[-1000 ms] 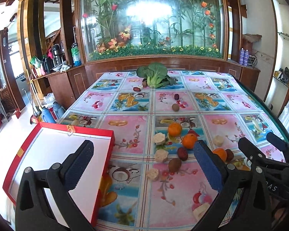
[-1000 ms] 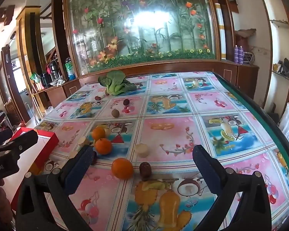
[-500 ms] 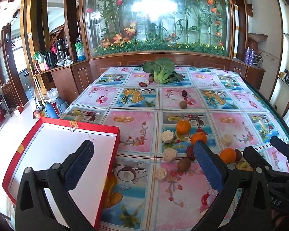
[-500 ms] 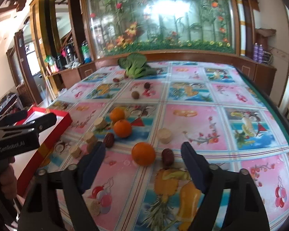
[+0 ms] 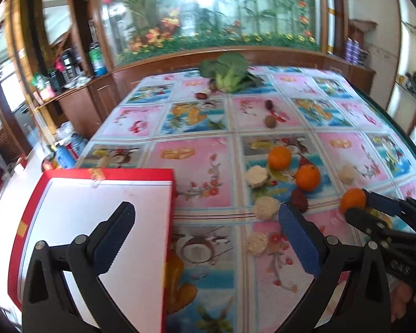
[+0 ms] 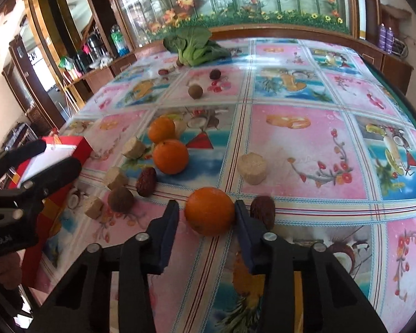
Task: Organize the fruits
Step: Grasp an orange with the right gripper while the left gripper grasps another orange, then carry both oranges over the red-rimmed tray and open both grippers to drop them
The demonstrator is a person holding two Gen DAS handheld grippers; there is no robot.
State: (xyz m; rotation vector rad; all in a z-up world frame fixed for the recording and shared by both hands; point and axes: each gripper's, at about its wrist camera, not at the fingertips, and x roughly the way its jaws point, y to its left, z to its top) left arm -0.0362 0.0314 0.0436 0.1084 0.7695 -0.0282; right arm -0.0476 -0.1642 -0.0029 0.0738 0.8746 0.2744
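Observation:
An orange lies on the fruit-print tablecloth between the fingers of my right gripper. Its jaws are closing: the right pad touches the orange and a thin gap shows at the left pad. In the left wrist view that orange shows at the right gripper's tips. Two more oranges sit further back. My left gripper is wide open and holds nothing. It hovers over the right edge of a red box with a white inside.
Dark dates, a brown round fruit and several cream chunks lie around the oranges. A leafy green bunch sits at the far end. The table's right edge is dark green.
My right gripper has come down and forward onto the nearest orange, and its jaws have narrowed from wide open to almost around it. The left gripper drifted slightly forward and down, still open.

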